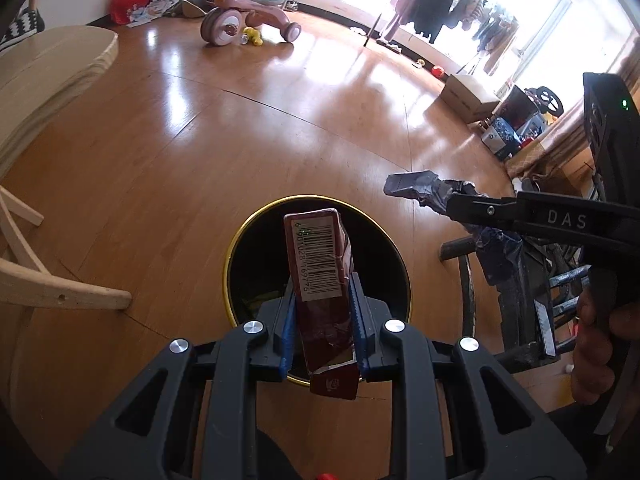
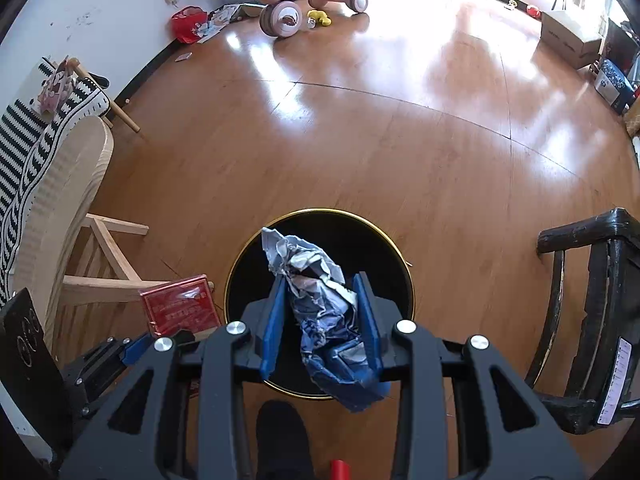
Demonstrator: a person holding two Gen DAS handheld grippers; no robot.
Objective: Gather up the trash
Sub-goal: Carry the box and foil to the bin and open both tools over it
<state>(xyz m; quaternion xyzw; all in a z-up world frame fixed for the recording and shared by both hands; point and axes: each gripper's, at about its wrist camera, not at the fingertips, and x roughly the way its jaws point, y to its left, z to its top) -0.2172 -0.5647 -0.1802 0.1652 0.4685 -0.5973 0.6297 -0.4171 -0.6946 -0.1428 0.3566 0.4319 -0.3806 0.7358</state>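
My left gripper (image 1: 322, 280) is shut on a dark red carton (image 1: 323, 280) with a barcode label, held over the round black bin with a gold rim (image 1: 230, 256). In the right wrist view my right gripper (image 2: 322, 286) is shut on a crumpled blue and white wrapper (image 2: 320, 300), also above the bin's gold rim (image 2: 236, 264). The right gripper with its wrapper (image 1: 420, 189) shows at the right of the left wrist view, beside the bin. The red carton (image 2: 178, 306) and the left gripper's blue pad appear at the lower left of the right wrist view.
The bin stands on a wooden floor. A pale wooden chair (image 2: 64, 200) is to its left, a dark wooden chair (image 2: 592, 312) to its right. A pink tricycle (image 2: 296, 4), a red bag (image 2: 188, 24) and boxes (image 2: 568, 36) lie far off. A black shoe (image 2: 280, 436) is near the bin.
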